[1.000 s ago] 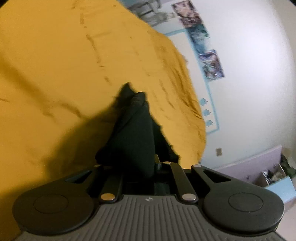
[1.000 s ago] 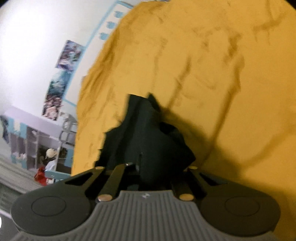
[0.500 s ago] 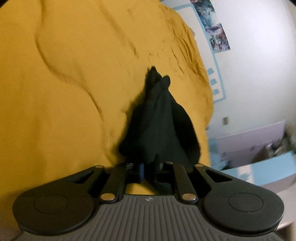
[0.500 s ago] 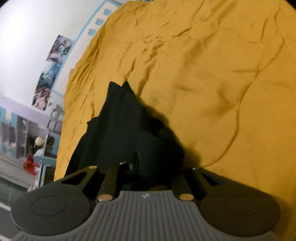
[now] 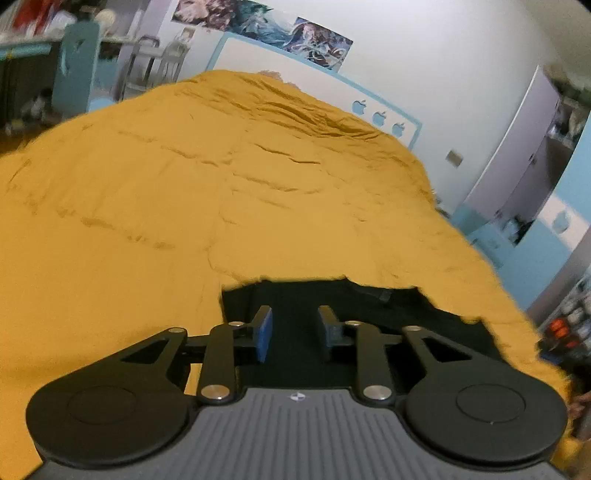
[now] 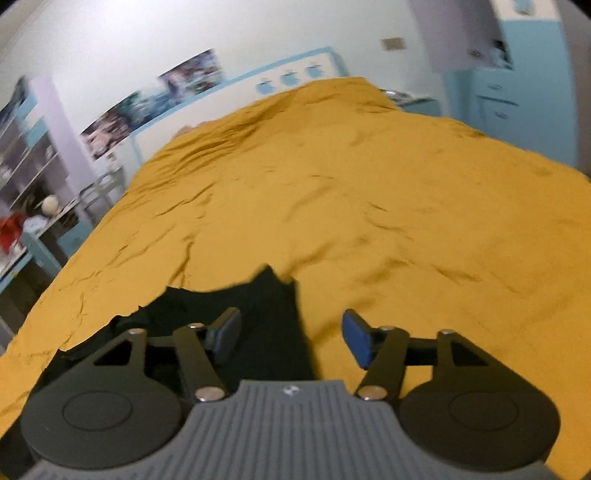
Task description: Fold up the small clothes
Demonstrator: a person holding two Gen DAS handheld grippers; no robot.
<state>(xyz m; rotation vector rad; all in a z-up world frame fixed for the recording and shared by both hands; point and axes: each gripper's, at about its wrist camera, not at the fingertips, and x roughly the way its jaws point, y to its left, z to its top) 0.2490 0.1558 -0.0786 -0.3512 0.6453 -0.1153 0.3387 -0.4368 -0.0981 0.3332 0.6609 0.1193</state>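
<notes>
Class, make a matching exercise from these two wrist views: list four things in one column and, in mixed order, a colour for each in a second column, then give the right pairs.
Things
1. garment
2. bedspread
3. finger pads
4. wall

Colours
A. blue
B. white
C. black
D. mustard yellow

Pairs: 1-C, 2-D, 3-A, 4-B

Rumpled mustard bedspread [image 5: 184,206], posters [image 5: 266,26] on white wall behind.
</notes>
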